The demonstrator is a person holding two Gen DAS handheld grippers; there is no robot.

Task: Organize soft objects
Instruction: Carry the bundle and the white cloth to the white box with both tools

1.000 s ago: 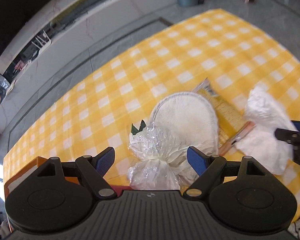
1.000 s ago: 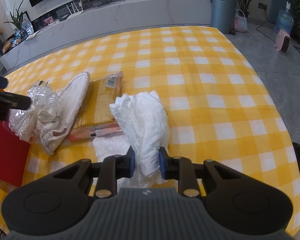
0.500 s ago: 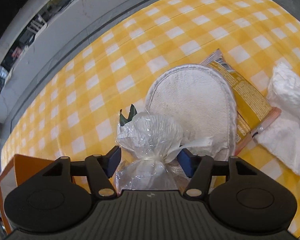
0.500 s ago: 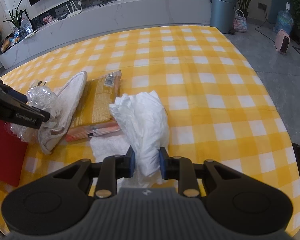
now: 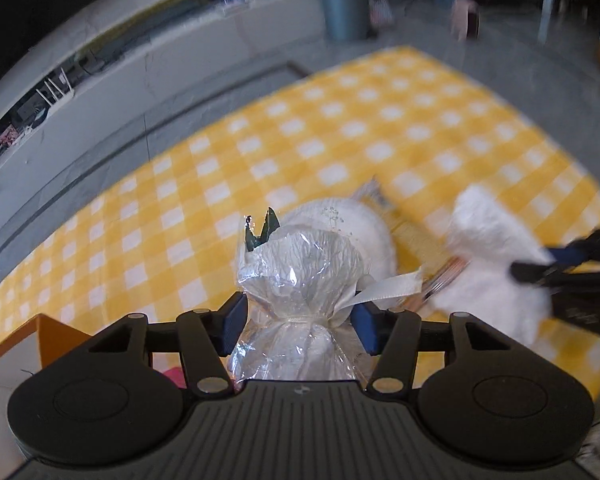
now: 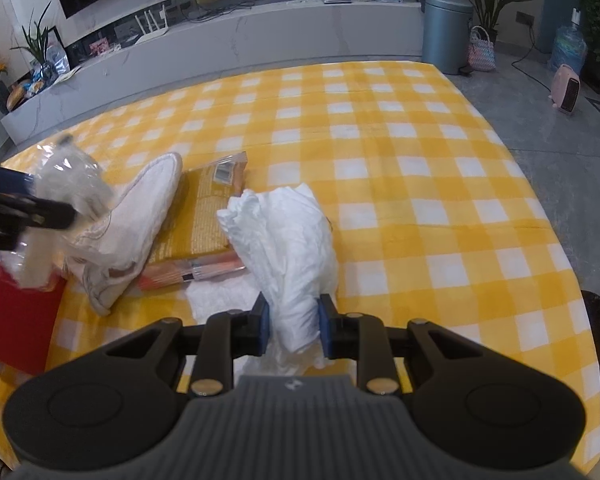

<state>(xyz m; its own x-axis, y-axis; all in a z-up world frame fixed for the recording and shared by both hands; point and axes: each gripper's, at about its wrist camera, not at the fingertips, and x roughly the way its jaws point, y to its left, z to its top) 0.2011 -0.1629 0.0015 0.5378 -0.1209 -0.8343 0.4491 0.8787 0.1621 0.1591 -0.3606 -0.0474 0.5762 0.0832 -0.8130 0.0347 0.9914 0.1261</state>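
Note:
A clear cellophane bundle [image 5: 300, 264] tied with a white ribbon sits between the blue pads of my left gripper [image 5: 298, 326], which is shut on its neck and holds it above the yellow checked tablecloth [image 5: 340, 132]. In the right wrist view the same bundle [image 6: 72, 188] hangs blurred at the far left. My right gripper [image 6: 293, 328] is shut on a crumpled white cloth [image 6: 292, 240] that rests on the table. A white fleecy slipper [image 6: 140, 216] and a yellow packet [image 6: 212, 216] lie between the two grippers.
A red box [image 6: 16, 320] stands at the table's near left corner; in the left wrist view its orange rim [image 5: 40, 340] shows. A flat white cloth [image 6: 220, 296] lies under the crumpled one. A grey bin [image 6: 446, 32] and pink heater [image 6: 566, 88] stand on the floor beyond.
My left gripper's jaws closed onto the cellophane bundle and raised it off the table, tipping the view upward. The right gripper and its white cloth stayed still.

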